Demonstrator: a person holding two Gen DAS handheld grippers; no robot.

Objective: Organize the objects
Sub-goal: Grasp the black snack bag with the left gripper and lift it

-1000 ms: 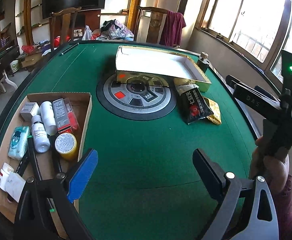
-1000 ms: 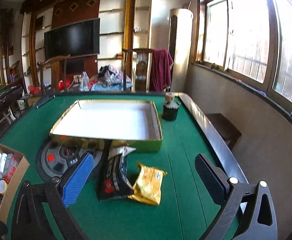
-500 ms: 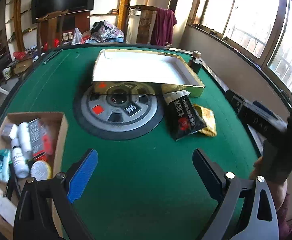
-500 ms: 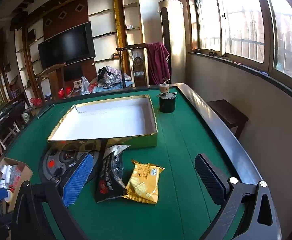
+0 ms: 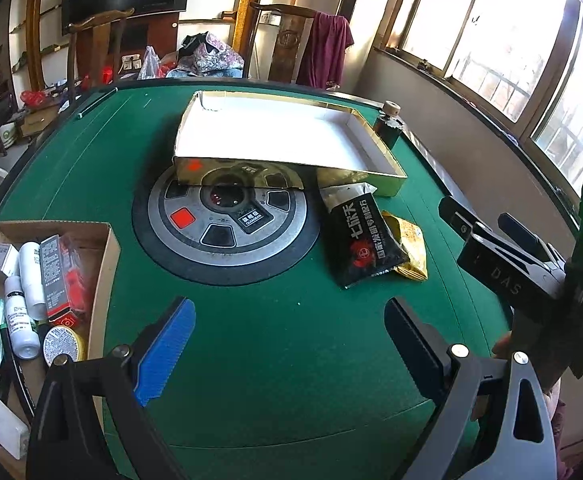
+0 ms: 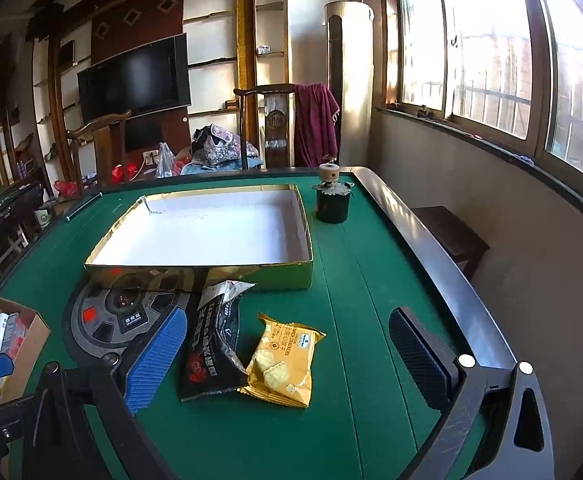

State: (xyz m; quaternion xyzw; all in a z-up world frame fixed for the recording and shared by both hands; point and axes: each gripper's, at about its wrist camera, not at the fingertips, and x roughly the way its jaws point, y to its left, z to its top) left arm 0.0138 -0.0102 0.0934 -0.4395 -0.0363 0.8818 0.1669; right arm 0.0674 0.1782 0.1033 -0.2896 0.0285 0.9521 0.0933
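**Desk:** What's nearest the lens?

**Photographer:** Both tools, held above the green felt table [image 5: 283, 360]. The left gripper [image 5: 287, 344] has its jaws spread wide with nothing between them; the right gripper [image 6: 287, 352] is the same — wide open, empty.

**Desk:** And the items to be sorted?

**Photographer:** Just ahead of the right gripper lie two snack packets: a black packet [image 6: 211, 348] and a yellow cracker packet [image 6: 285, 360], flat on the felt, the black one overlapping the yellow one's edge. At the table's left edge, a cardboard box [image 5: 105, 256] holds small bottles, cartons and a round tin.

**Desk:** Further back?

**Photographer:** A round grey control panel [image 5: 227, 224] is set into the table's centre. Partly over its far side sits a shallow gold-sided tray [image 6: 211, 232] with a bare white inside. Beside the tray's far right corner — near the table rim — stands a dark jar [image 6: 331, 204] with a wooden knob.
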